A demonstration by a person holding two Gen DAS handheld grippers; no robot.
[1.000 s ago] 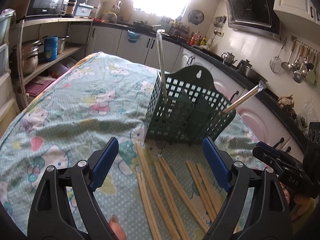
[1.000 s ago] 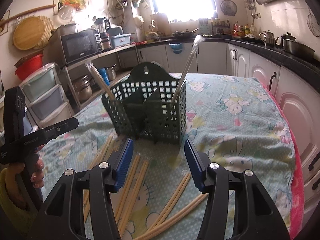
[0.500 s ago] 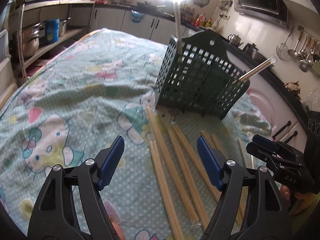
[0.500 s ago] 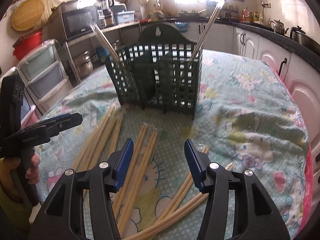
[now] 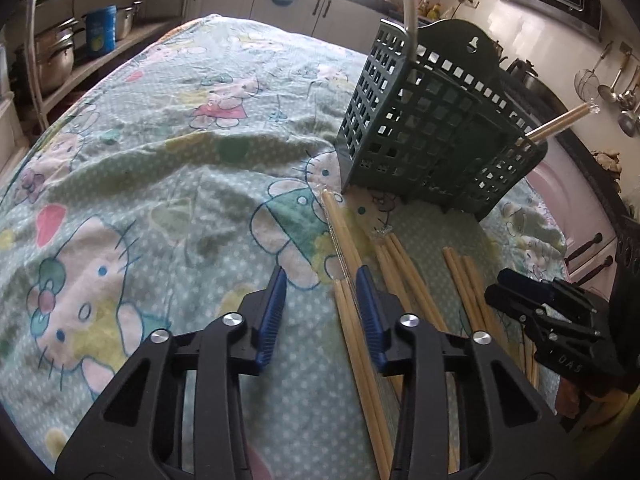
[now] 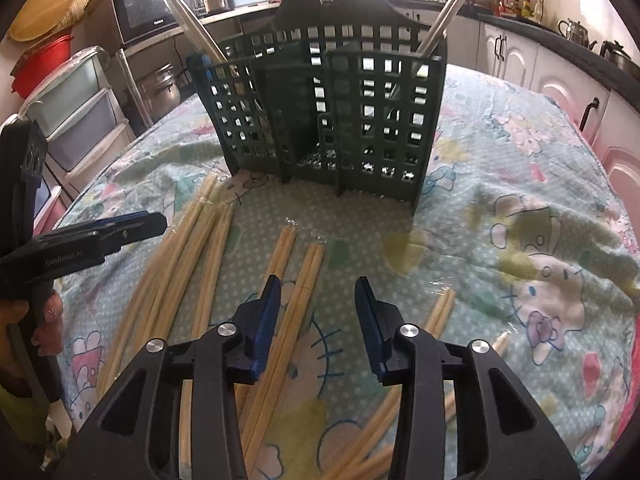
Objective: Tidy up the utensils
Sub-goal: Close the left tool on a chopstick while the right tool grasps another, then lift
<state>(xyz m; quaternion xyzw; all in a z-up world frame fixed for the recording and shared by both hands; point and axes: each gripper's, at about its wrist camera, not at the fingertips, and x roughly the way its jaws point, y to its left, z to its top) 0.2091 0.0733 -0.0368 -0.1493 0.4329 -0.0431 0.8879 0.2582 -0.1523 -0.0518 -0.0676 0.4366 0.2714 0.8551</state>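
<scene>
One dark green slotted utensil caddy (image 6: 320, 116) stands upright on a cartoon-cat tablecloth (image 5: 152, 168), the fixed point around which everything else lies. Two wrapped chopstick pairs already stand inside it: one (image 6: 448, 16) leans out of the right-hand compartment, as the right wrist camera shows it, and the other (image 6: 196, 28) leans out of the left end.

In front of the caddy, wooden chopstick pairs in clear wrappers lie flat on the cloth in several loose groups; the exact count cannot be told where they overlap. Their long axes run roughly from the cameras toward the caddy's base, fanned slightly. One long pair (image 5: 348, 264) has its far tip almost touching the caddy's near corner.

The left gripper (image 5: 320, 296) is held low over the cloth in front of the caddy, its blue-padded fingers apart; that long pair runs beneath its right finger rather than through the middle of the gap. The right gripper (image 6: 318, 308) is likewise spread wide and holds nothing; two short pairs (image 6: 296, 264) lie just beyond and under its left finger, pointing at the caddy, while more pairs (image 6: 436, 312) lie off to the right of its right finger.
</scene>
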